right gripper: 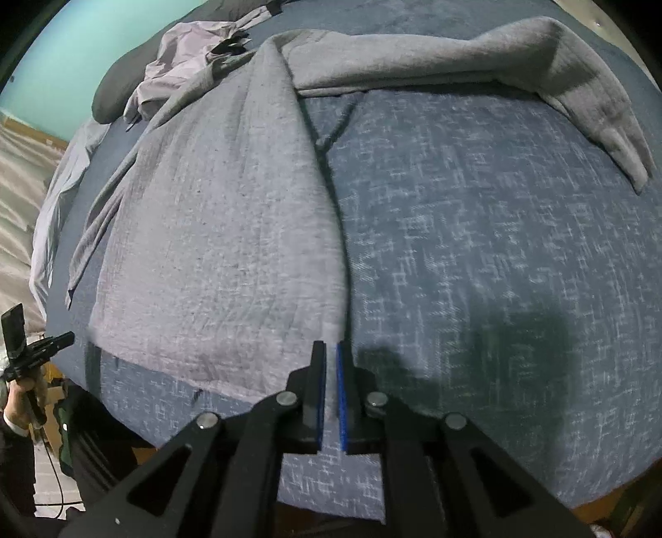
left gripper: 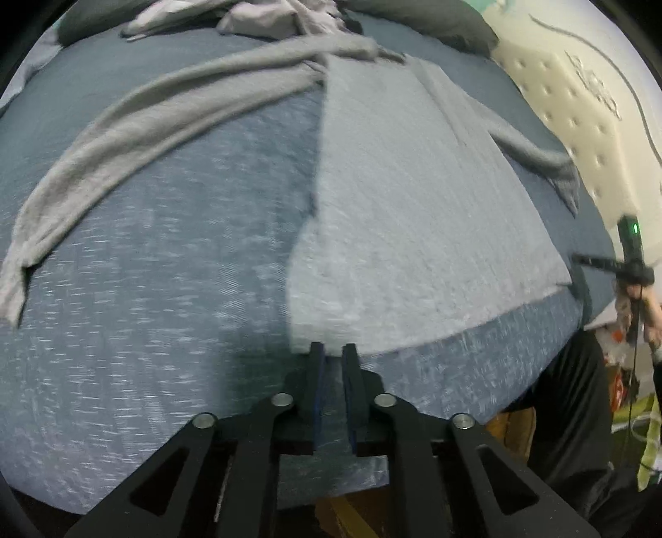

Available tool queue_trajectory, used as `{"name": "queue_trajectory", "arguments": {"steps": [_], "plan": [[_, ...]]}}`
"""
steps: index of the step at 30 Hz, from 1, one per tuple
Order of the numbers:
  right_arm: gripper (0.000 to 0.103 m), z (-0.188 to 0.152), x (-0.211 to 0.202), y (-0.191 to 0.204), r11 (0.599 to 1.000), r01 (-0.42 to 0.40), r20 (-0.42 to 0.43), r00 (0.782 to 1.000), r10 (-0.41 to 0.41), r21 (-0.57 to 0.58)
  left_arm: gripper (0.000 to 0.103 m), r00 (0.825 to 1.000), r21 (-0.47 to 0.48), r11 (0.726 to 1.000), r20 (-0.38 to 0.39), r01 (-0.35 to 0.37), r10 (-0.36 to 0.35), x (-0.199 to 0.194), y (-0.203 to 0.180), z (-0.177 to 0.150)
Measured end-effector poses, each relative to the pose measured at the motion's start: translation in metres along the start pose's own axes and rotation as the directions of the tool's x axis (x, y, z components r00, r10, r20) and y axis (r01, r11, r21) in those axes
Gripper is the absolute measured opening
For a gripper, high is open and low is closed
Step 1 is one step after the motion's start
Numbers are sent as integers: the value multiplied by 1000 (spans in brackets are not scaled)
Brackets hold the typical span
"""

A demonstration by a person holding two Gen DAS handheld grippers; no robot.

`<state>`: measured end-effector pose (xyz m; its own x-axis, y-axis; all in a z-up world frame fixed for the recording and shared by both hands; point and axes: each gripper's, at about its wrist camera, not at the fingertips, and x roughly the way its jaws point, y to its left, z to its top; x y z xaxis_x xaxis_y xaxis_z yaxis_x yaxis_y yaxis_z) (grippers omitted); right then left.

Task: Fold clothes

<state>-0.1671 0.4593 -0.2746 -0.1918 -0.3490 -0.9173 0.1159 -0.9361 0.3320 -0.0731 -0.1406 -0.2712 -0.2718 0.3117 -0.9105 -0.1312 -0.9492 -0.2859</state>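
A grey long-sleeved sweater [left gripper: 413,198] lies flat on the blue bed cover [left gripper: 165,289], its body folded lengthwise. My left gripper [left gripper: 333,351] is nearly shut at the hem's near-left corner, pinching the edge. One sleeve [left gripper: 124,136] trails left across the bed. In the right wrist view the sweater [right gripper: 215,231] lies left of centre. My right gripper [right gripper: 330,349] is nearly shut on the hem's right corner, with cloth between the blue pads. The other sleeve [right gripper: 538,70] lies across the far right.
A pale lilac garment [right gripper: 182,54] and dark pillows [left gripper: 434,20] lie at the head of the bed. A tufted cream headboard [left gripper: 579,116] stands at the right. The bed's near edge runs just under both grippers. The other gripper shows at each view's edge [left gripper: 631,256] [right gripper: 25,351].
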Motion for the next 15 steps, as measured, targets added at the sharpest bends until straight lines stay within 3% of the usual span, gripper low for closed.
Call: {"name": "queue_trajectory", "arguments": {"steps": [1, 3, 10, 15], "plan": [[9, -2, -1, -3, 1000, -6, 1, 1000, 6, 6, 19, 1000, -8, 1000, 12, -2, 2, -3, 4, 1], [30, -7, -5, -10, 999, -32, 1, 999, 32, 24, 20, 1000, -13, 1000, 20, -2, 2, -5, 10, 4], [33, -6, 5, -6, 997, -70, -23, 997, 71, 36, 29, 999, 15, 1000, -36, 1, 0, 31, 10, 16], [33, -4, 21, -1, 999, -35, -53, 998, 36, 28, 29, 998, 13, 1000, -59, -2, 2, 56, 12, 20]]}}
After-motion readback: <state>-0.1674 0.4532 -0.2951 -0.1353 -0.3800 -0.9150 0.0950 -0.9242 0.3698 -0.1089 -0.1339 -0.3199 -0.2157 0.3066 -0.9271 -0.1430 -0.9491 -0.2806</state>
